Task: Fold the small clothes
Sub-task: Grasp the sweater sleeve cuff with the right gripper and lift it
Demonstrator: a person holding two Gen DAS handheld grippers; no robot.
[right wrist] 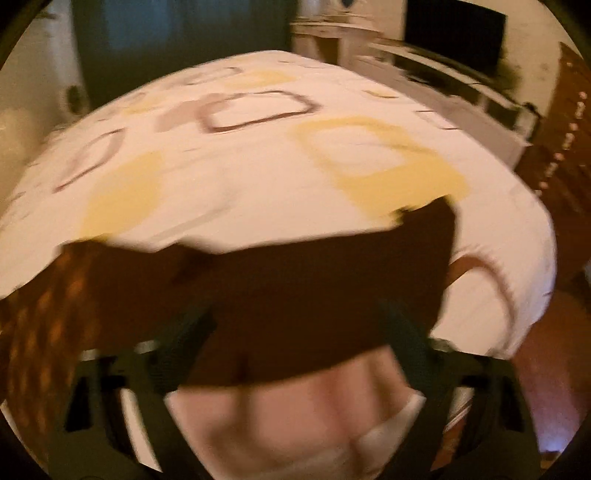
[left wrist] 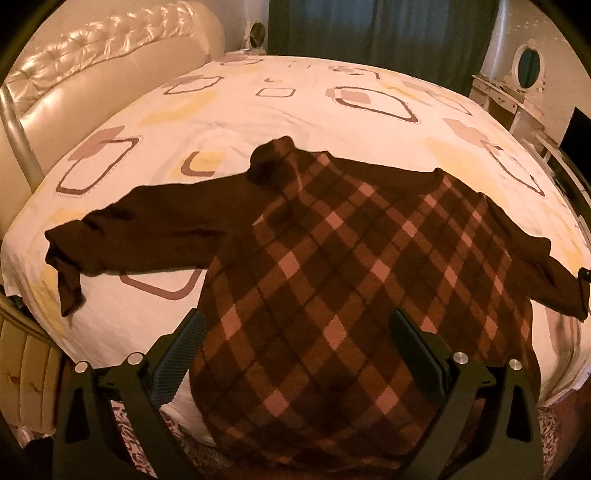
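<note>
A brown sweater (left wrist: 332, 266) with a pink-and-brown checked body and plain dark sleeves lies spread flat on the bed sheet (left wrist: 295, 110). Its left sleeve (left wrist: 140, 229) reaches out to the left and its right sleeve (left wrist: 546, 273) to the right edge of the bed. My left gripper (left wrist: 301, 350) hovers open over the lower body of the sweater, near the hem, with nothing pressed between its fingers. In the blurred right wrist view my right gripper (right wrist: 295, 332) stands open over the dark sleeve (right wrist: 277, 295), which lies flat across the gap between its fingers.
A padded cream headboard (left wrist: 110, 55) runs along the left side of the bed. Dark curtains (left wrist: 369, 26) hang behind it. A white dressing table with an oval mirror (left wrist: 528, 70) and a dark screen (right wrist: 454, 40) stand to the right. Patterned carpet (left wrist: 129, 435) lies below the near edge.
</note>
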